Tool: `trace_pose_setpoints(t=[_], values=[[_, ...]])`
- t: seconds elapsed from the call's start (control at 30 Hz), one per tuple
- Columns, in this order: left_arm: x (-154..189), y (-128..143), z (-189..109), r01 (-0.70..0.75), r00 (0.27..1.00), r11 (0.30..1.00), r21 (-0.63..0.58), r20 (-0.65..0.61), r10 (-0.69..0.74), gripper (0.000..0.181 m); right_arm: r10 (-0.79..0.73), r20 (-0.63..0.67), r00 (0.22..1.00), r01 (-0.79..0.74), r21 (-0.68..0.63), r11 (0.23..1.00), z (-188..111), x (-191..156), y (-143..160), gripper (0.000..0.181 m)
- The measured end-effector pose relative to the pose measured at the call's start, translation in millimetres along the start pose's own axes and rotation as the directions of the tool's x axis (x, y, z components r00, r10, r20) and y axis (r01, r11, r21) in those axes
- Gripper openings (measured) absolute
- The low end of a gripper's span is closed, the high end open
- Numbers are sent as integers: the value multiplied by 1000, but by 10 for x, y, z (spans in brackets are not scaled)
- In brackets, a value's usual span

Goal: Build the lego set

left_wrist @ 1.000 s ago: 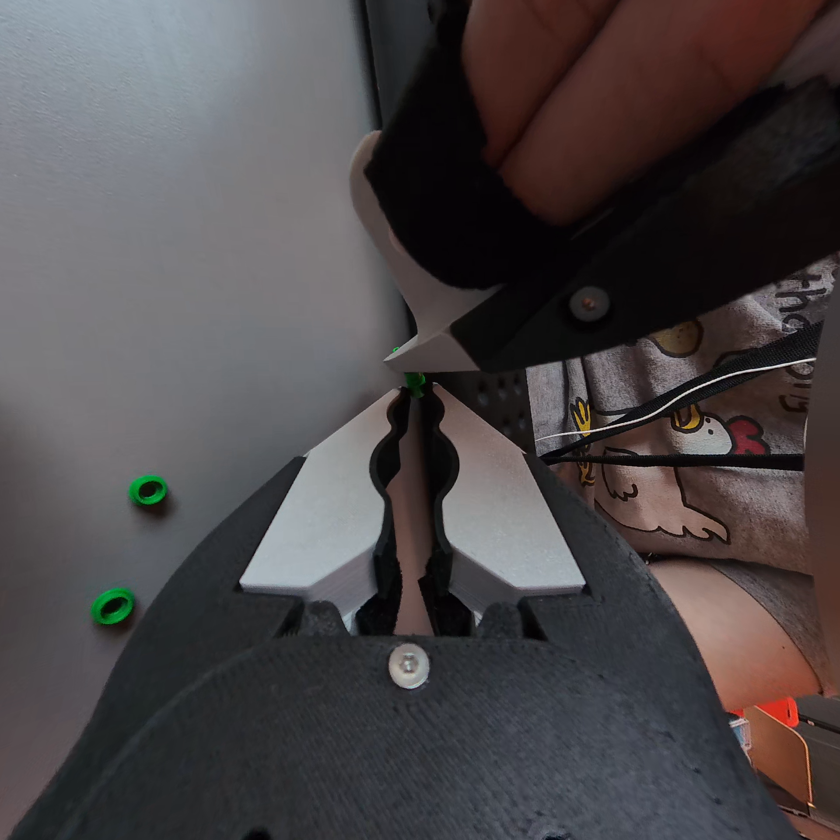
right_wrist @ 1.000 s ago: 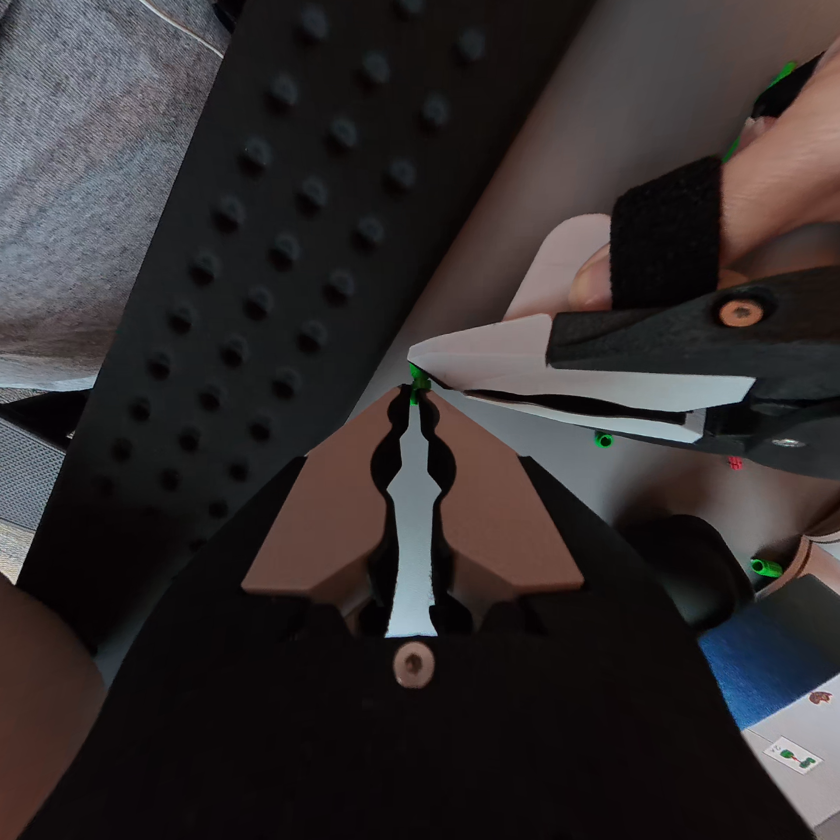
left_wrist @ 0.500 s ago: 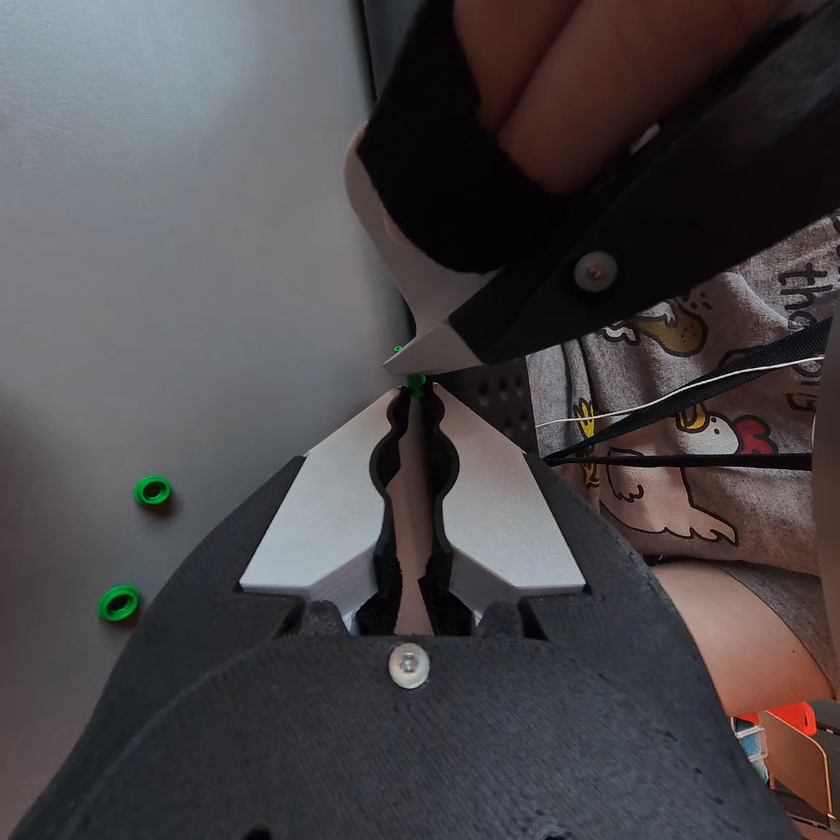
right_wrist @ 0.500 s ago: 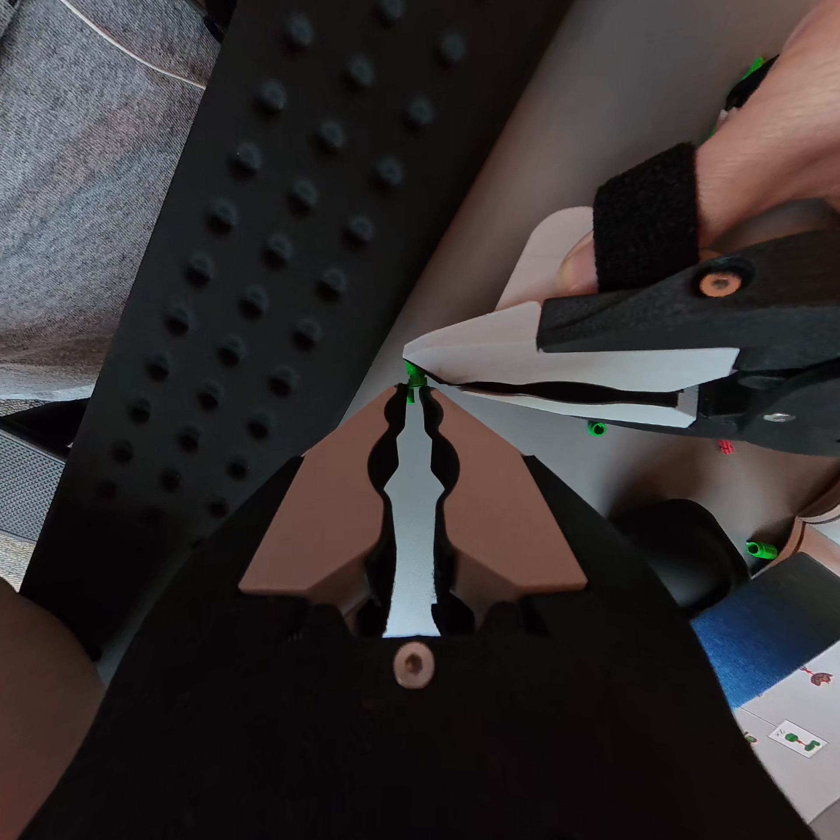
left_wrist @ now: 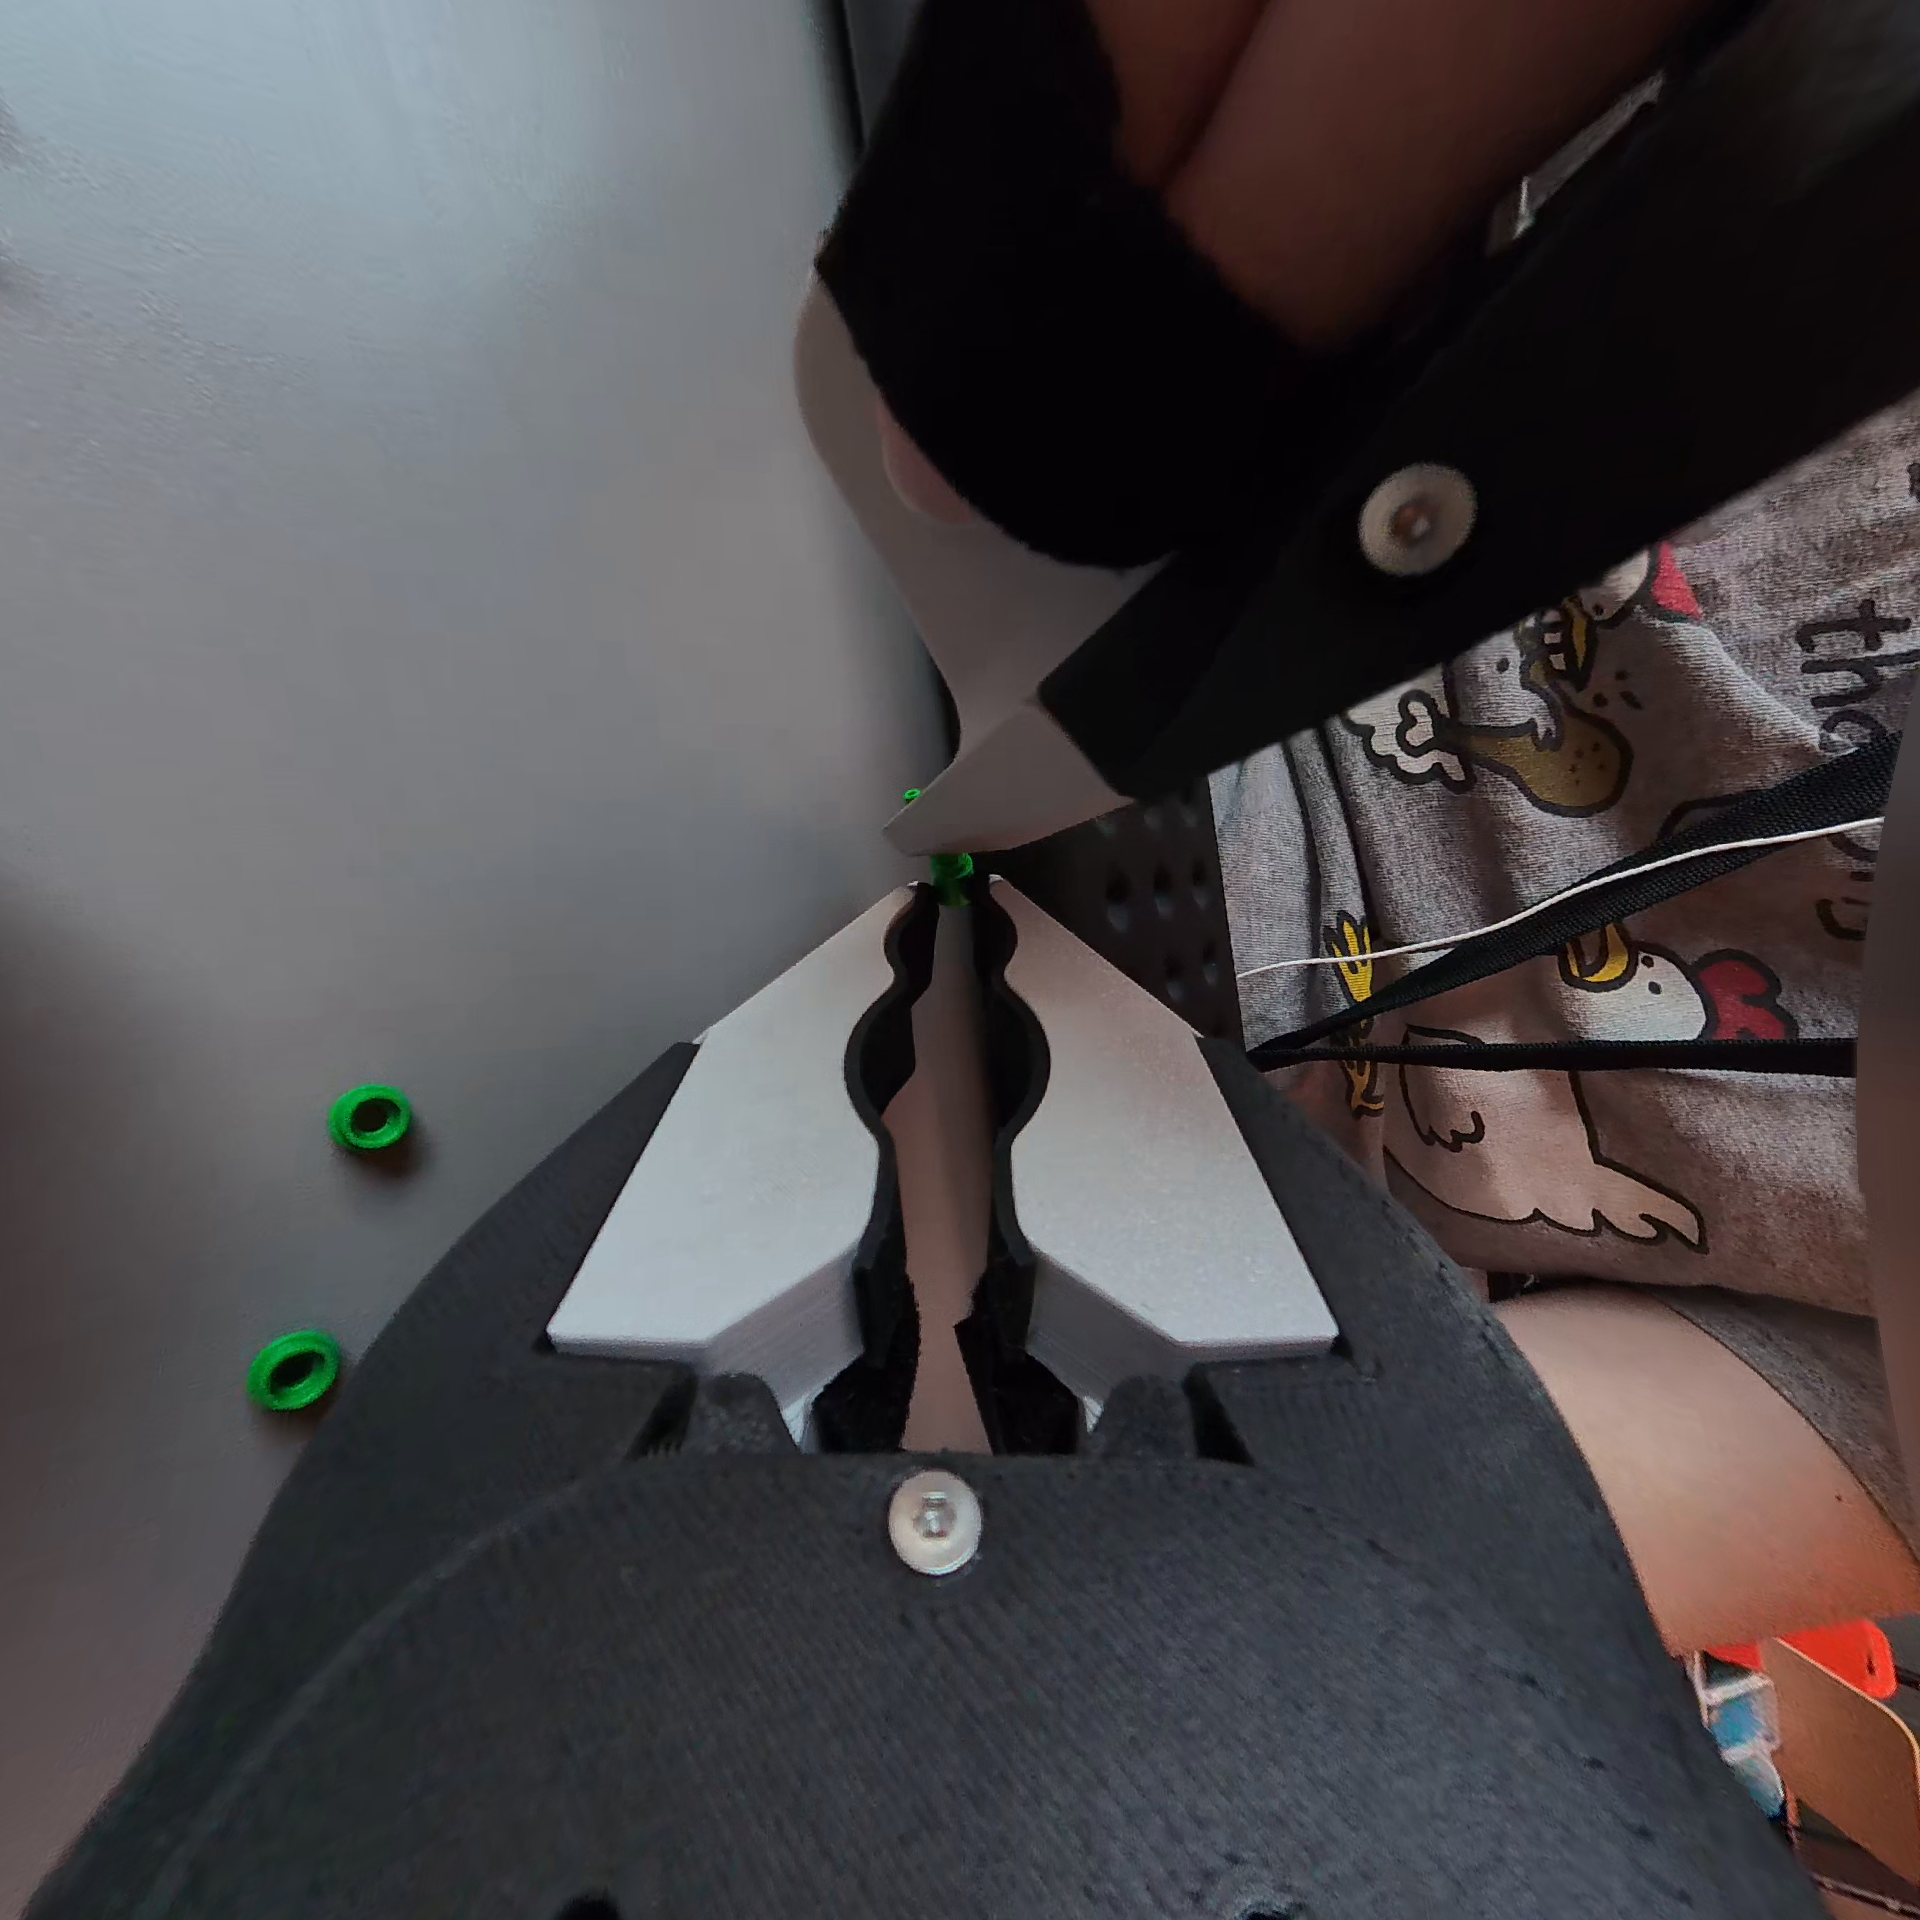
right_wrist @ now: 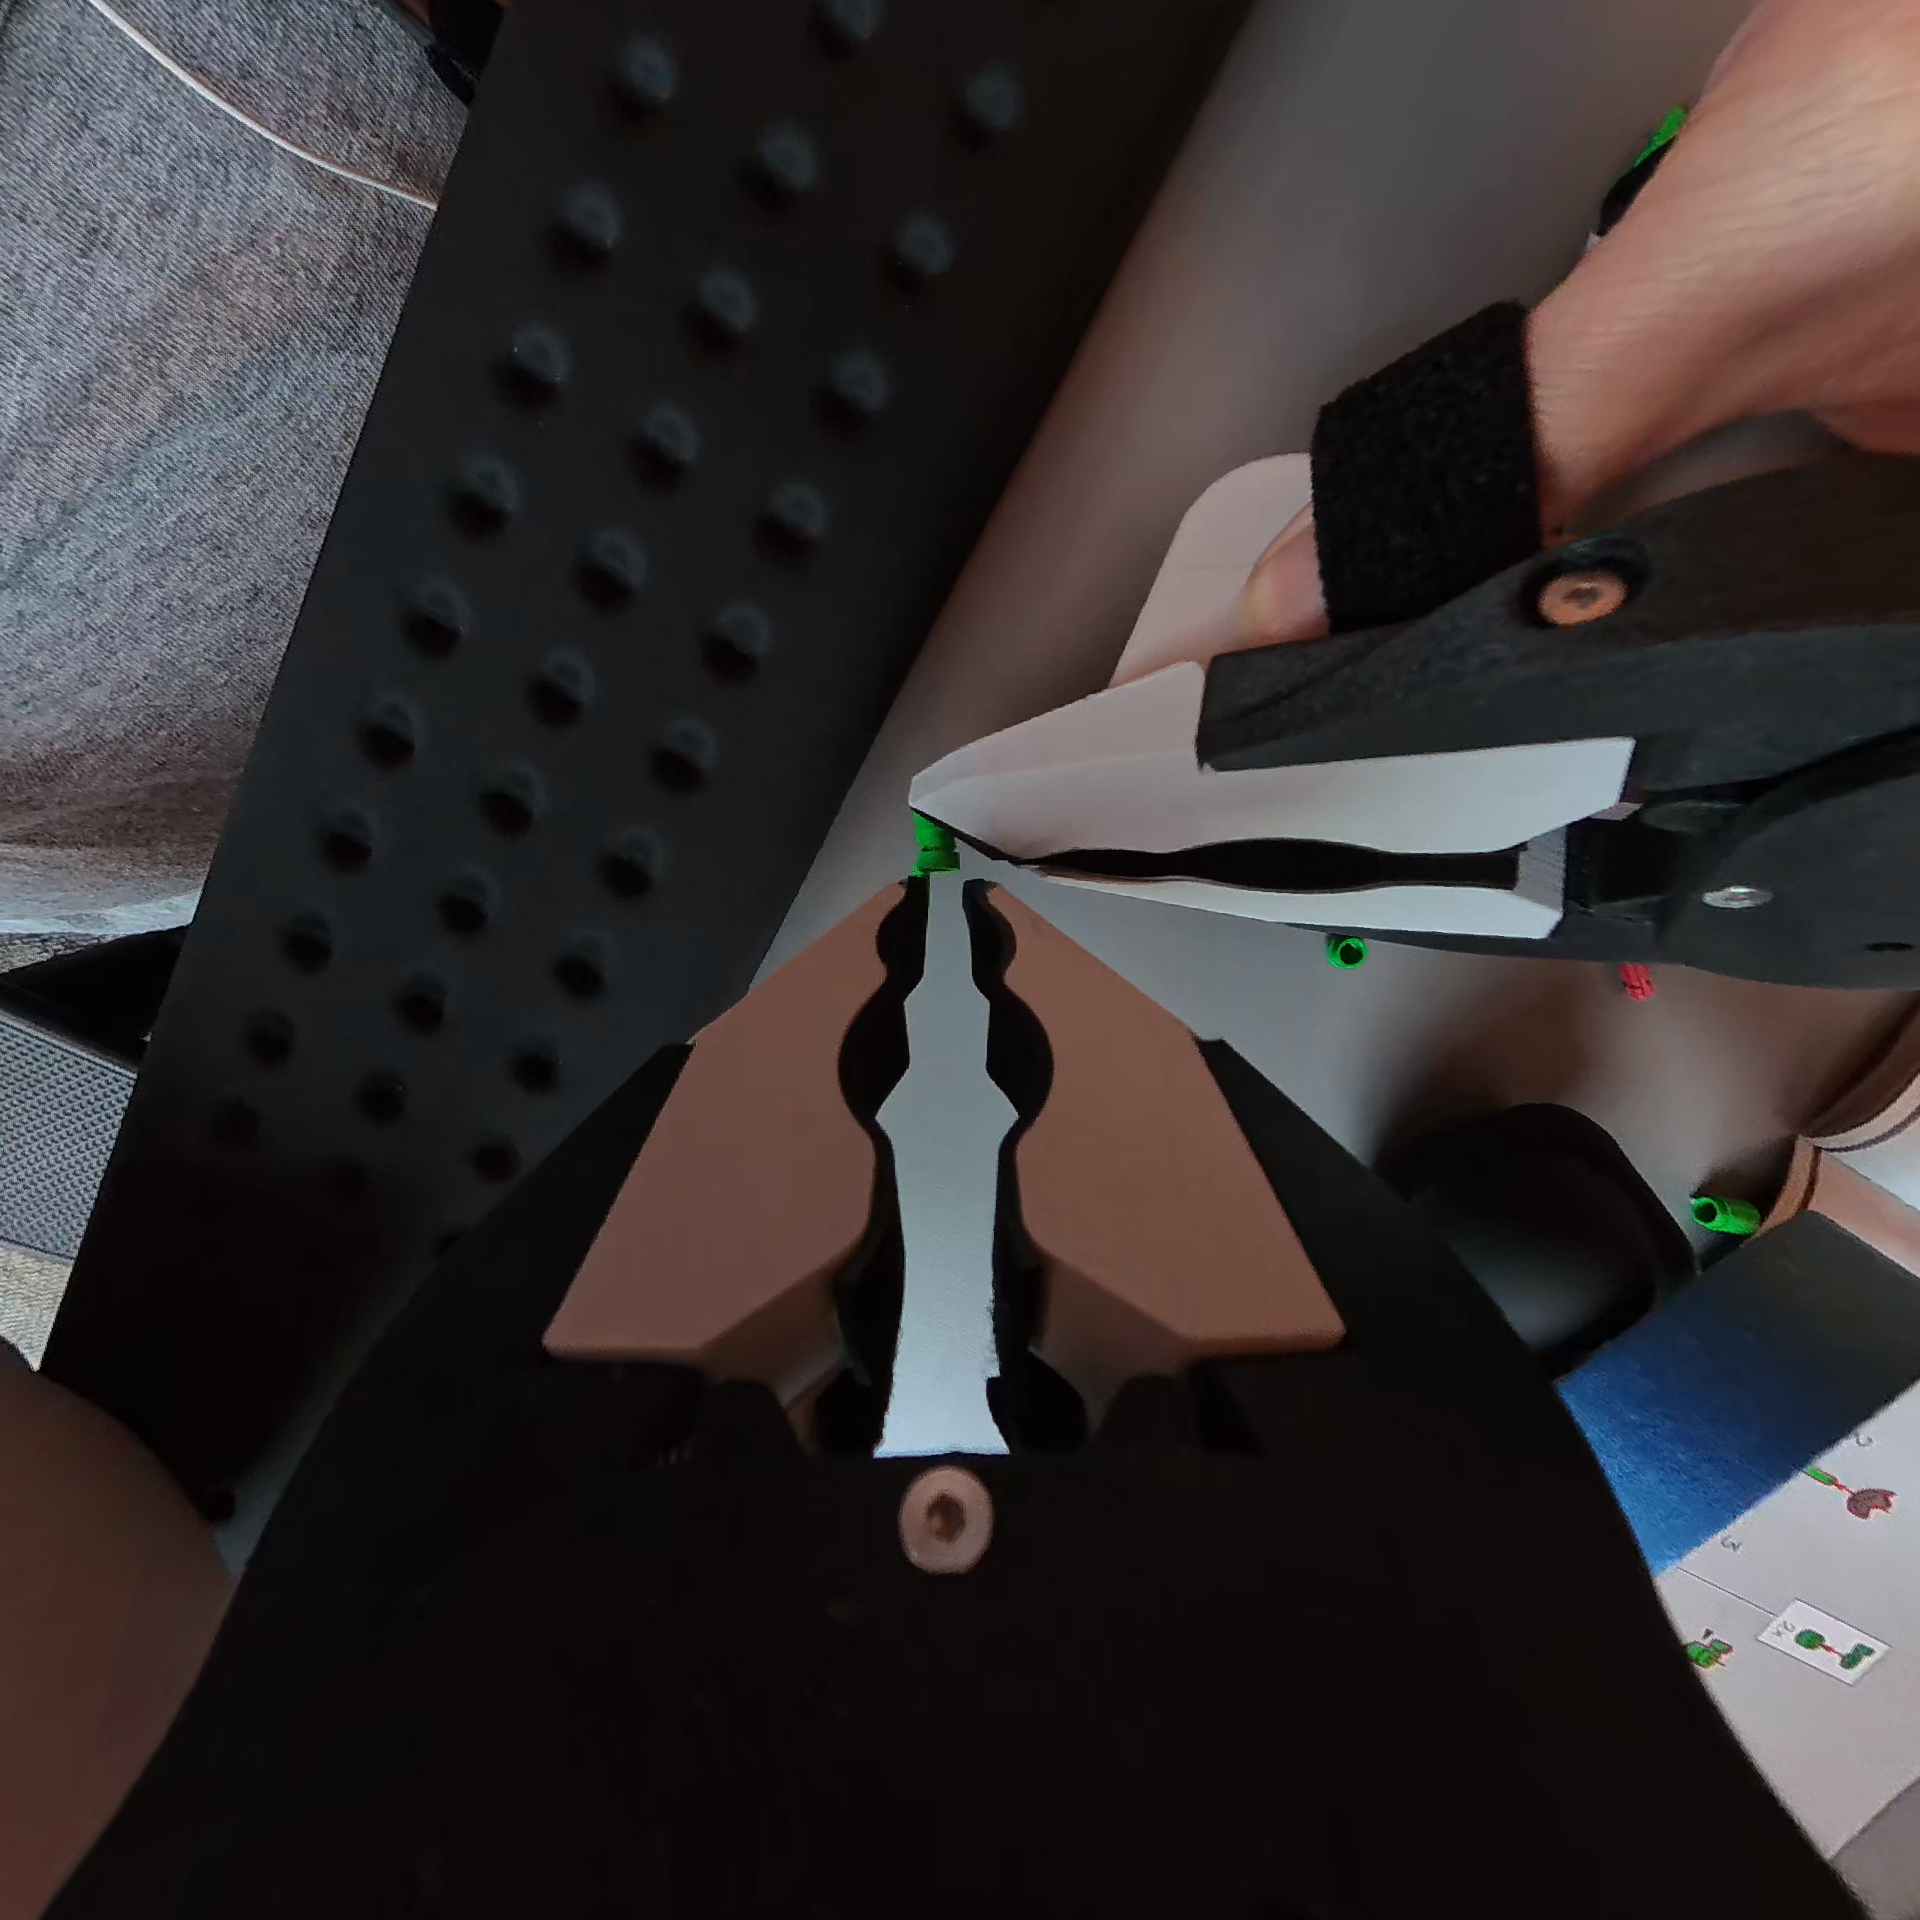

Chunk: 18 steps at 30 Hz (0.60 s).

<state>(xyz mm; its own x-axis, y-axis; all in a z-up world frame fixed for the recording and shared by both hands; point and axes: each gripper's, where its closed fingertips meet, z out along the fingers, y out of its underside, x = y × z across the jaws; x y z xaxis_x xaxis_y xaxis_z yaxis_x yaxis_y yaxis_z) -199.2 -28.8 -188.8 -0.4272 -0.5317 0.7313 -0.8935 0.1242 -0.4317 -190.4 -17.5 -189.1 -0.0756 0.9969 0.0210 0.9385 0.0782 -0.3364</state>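
A tiny green lego piece (left_wrist: 951,876) sits pinched at the tips of my left gripper (left_wrist: 953,891), whose silver fingers are shut on it. My right gripper's pale tip (left_wrist: 940,821) comes in from the upper right and meets the same piece, with a green speck showing behind it. In the right wrist view the green piece (right_wrist: 932,847) lies just beyond my right gripper (right_wrist: 948,888), whose brown fingers stand almost closed, tips against it. The left gripper (right_wrist: 940,816) reaches in from the right, shut, tip on the piece. Both are held above the grey table (left_wrist: 416,520).
Two green rings (left_wrist: 371,1117) (left_wrist: 294,1369) lie on the table at left. A black studded panel (right_wrist: 623,623) runs along the table edge. Loose green pins (right_wrist: 1348,951) (right_wrist: 1720,1212), a red piece (right_wrist: 1636,980), a black round object (right_wrist: 1538,1226) and an instruction booklet (right_wrist: 1787,1579) lie at right. Less than 4 cm separates the two grippers' tips.
Both grippers stay tip to tip on the green piece. The right gripper's body has swung upward in the left wrist view, and the left gripper has tilted slightly in the right wrist view.
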Motion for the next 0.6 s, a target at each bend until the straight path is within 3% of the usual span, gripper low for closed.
trace_pose_setpoints(t=[0.3, 0.43, 0.6], values=[[-37, -101, -181, -9, 1000, 994, 105, 23, 7, 5, 66, -124, 990, -57, 74, 996, -224, 142, 34, 17], [-37, -291, -413, -48, 998, 965, 257, 59, 34, 5, 139, -294, 946, -73, 224, 972, -533, 333, -7, 31], [87, -581, -808, -148, 988, 859, 490, 110, 107, 5, 141, -541, 829, 52, 327, 944, -854, 524, -110, 33]])
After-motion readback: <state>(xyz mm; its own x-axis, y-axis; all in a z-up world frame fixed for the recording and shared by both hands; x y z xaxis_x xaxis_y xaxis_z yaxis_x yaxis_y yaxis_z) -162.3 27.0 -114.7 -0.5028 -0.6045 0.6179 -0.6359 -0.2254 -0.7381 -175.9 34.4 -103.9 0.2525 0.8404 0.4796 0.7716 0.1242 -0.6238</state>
